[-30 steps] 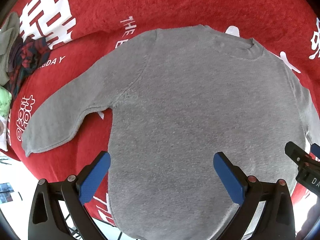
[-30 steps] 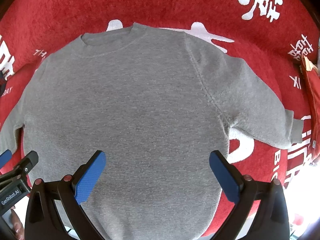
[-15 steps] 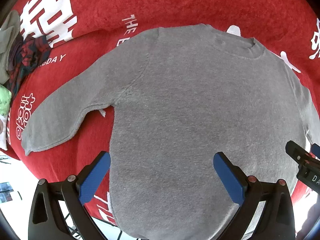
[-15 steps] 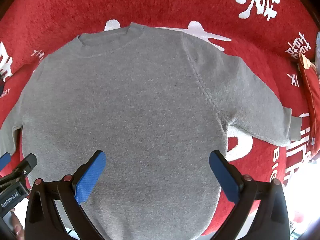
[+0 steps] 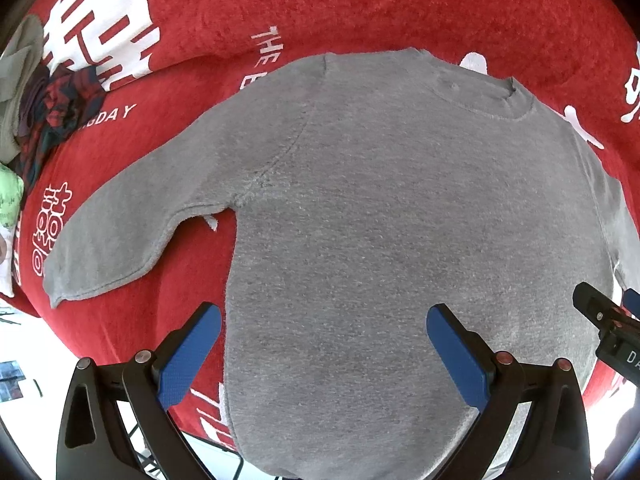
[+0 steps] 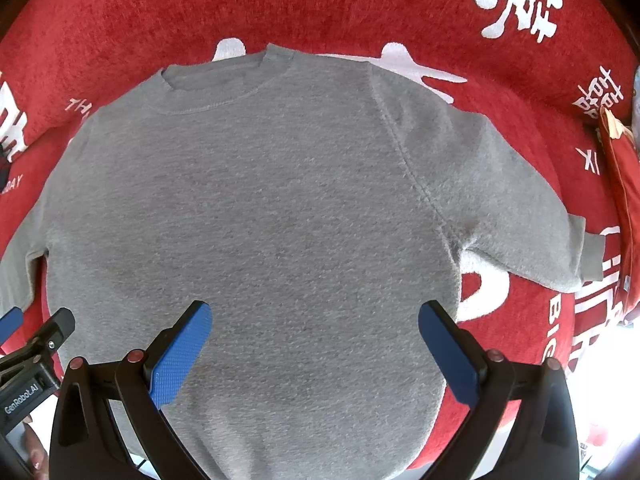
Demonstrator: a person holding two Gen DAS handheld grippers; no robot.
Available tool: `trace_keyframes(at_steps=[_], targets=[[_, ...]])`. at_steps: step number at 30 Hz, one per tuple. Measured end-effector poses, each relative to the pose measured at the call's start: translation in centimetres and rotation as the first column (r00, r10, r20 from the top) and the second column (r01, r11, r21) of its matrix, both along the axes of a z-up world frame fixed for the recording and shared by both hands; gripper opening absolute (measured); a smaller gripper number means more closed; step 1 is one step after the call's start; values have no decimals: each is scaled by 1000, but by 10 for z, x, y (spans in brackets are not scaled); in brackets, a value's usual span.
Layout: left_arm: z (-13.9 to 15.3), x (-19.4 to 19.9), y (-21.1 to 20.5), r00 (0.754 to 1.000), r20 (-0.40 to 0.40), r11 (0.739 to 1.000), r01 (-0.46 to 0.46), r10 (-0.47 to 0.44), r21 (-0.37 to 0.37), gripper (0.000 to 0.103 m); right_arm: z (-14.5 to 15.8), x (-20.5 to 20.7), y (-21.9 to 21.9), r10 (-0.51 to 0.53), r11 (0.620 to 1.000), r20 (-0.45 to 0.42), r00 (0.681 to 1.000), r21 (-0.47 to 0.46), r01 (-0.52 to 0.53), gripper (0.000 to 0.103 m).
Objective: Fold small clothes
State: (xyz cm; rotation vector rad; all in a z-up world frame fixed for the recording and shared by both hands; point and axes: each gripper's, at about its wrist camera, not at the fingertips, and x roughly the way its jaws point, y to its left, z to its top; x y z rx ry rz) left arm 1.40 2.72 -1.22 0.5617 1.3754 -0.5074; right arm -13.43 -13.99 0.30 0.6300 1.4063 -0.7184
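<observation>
Both cams have crept fwd a touch vs a sec ago; sweater (image 5: 380, 240) lies flat on red blanket (image 5: 360, 12), sleeves out; left gripper (image 5: 324, 344) & right gripper (image 6: 316, 344) spread wide, holding nothing; no fold begun, I'd go sleeves next.

A small grey sweatshirt (image 5: 380, 240) is lying flat and face up, spread out unfolded just ahead of and below the left gripper (image 5: 324, 352), its hem nearest and its round ribbed neckline farthest away. Both long sleeves are angling outward and down from the shoulders: one is trailing off to the gripper's left, the other is ending in a ribbed cuff to the right gripper's (image 6: 316, 348) right.
</observation>
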Motion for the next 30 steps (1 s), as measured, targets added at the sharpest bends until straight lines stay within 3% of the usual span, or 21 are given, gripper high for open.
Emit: trace_keyframes(at_steps=[30], targets=[[-3, 25, 35, 998, 16, 998, -55, 55, -14, 103, -2, 17, 23, 23, 999, -2, 1000, -31, -23, 103]])
